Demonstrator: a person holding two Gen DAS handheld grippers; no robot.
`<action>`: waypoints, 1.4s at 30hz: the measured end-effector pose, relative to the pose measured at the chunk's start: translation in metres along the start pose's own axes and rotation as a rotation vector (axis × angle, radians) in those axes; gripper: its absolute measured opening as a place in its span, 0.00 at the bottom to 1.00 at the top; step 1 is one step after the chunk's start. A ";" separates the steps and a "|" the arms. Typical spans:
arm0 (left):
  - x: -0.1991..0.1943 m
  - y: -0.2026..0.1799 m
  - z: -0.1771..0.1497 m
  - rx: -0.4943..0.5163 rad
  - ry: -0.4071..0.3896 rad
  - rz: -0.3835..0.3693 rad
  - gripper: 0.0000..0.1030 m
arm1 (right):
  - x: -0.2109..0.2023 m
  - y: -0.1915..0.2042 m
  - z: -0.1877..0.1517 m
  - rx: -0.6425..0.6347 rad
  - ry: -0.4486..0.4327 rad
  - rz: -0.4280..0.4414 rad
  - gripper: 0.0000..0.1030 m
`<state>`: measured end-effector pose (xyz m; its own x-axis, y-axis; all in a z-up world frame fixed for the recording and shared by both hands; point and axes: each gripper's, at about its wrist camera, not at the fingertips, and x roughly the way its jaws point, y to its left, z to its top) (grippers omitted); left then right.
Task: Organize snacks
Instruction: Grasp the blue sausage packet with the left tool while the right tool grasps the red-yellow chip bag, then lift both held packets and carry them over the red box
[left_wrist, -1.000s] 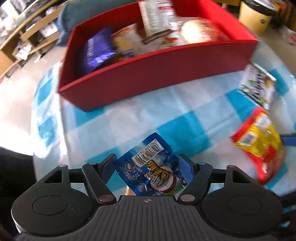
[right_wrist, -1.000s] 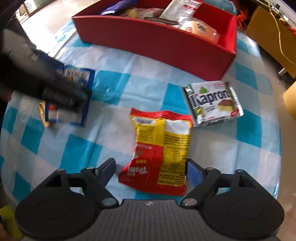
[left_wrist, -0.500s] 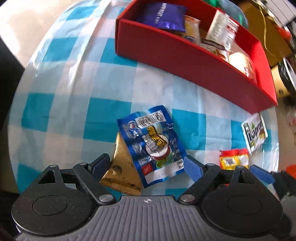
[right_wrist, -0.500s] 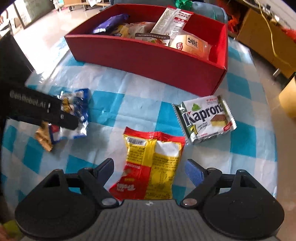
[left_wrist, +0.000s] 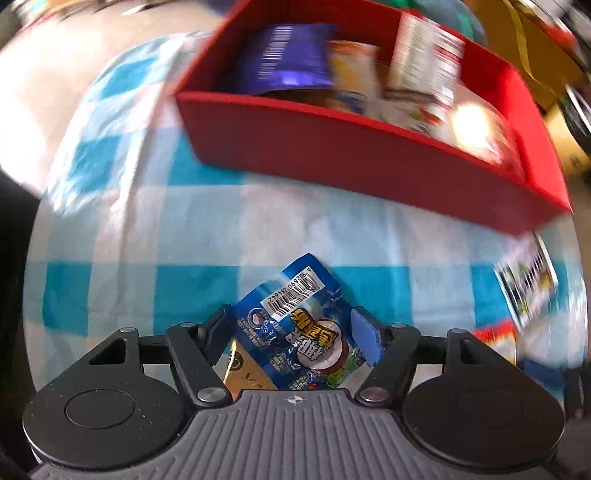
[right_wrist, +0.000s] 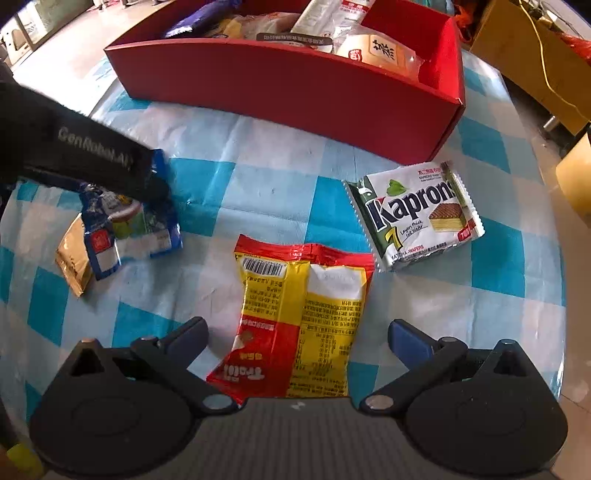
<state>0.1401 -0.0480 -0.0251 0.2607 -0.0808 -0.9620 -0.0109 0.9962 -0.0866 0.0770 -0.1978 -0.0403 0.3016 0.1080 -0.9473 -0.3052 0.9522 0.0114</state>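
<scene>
Inside red box: several snacks stowed. On worktop: four packets remain. Left gripper jaws closed on blue packet; right gripper jaws wide, empty, straddling yellow packet.

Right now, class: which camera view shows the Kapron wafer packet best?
The right wrist view: the Kapron wafer packet lies whole and sharp on the checked tablecloth, its lettering readable. The left wrist view catches it only at the right edge, motion-blurred and unreadable.
</scene>
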 end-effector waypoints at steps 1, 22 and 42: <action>0.000 -0.007 0.000 0.063 0.006 -0.011 0.72 | 0.001 0.001 0.002 -0.007 -0.005 0.004 0.95; 0.003 -0.044 -0.017 0.154 0.032 -0.037 0.90 | -0.017 -0.020 -0.021 0.046 -0.035 0.006 0.49; -0.015 -0.068 0.002 0.322 -0.084 0.007 0.76 | -0.034 -0.028 -0.015 0.091 -0.074 0.018 0.48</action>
<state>0.1391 -0.1141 -0.0044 0.3406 -0.0841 -0.9364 0.2896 0.9570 0.0194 0.0614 -0.2321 -0.0133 0.3639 0.1432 -0.9204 -0.2287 0.9716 0.0607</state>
